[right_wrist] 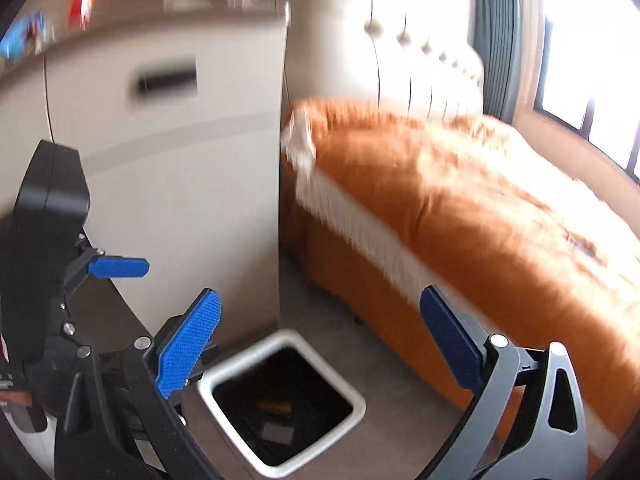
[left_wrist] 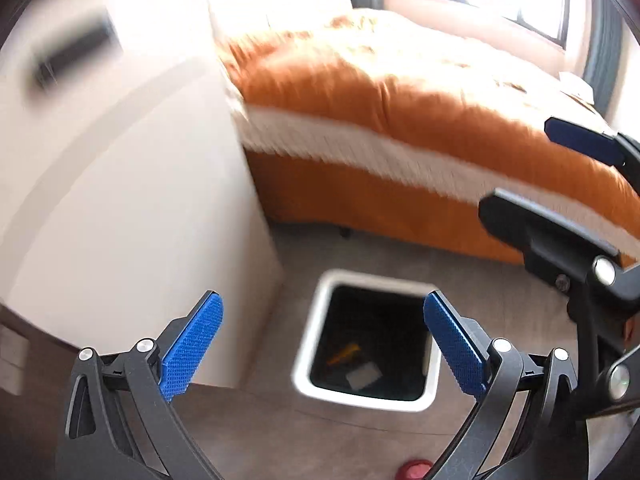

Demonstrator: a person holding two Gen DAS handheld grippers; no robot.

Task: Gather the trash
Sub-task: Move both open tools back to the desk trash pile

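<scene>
Left wrist view puts the white-rimmed bin (left_wrist: 366,340) on the floor just below my left gripper (left_wrist: 324,346), whose blue pads stand wide with nothing between them. Inside the black liner I see a yellow-orange piece of trash (left_wrist: 344,354) lying with its long axis slanting from lower left up to the right, and a pale flat scrap (left_wrist: 363,376) just beside it. From the right wrist the same yellow piece (right_wrist: 275,405) lies nearly level across the bin (right_wrist: 280,400), with the grey scrap (right_wrist: 277,434) below it.

My right gripper (right_wrist: 320,346) is also spread wide and empty. Each gripper cuts into the other's picture at the edge, only partly seen. Motion blur smears the white cabinet (left_wrist: 132,208) and the orange bedspread (left_wrist: 400,92), so I cannot read what the trash items are. A red object (left_wrist: 414,470) at the bottom edge is cut off.
</scene>
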